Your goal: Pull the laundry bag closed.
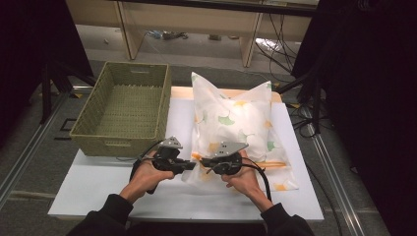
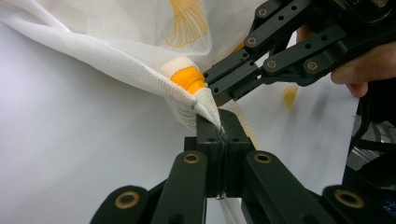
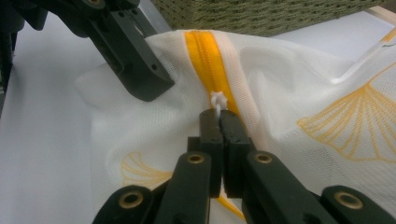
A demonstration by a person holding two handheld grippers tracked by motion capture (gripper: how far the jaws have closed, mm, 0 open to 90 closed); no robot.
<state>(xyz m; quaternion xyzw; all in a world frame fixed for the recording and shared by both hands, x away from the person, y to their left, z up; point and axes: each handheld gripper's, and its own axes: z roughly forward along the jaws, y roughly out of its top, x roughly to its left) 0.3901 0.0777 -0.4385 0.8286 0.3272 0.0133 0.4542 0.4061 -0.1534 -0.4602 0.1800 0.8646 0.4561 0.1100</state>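
Pillow in a white mesh cover printed with yellow and green ginkgo leaves (image 1: 236, 123), lying lengthwise on the right half of the white tabletop (image 1: 98, 189), far end at the far edge, near end toward the near edge. Orange zipper (image 3: 210, 60) running along the cover's near end, seen in the right gripper view. Left gripper (image 2: 219, 123) clamped shut on a pinched corner of the cover's mesh, just beside the zipper's orange end. Right gripper (image 3: 219, 119) closed tight on the small white zipper pull (image 3: 218, 100). Both meeting at the cover's near-left corner, jaw tips almost touching. Rectangular woven olive-green basket (image 1: 86, 118) at the far-left corner of the tabletop, just beside the pillow, with only its bare woven bottom inside.
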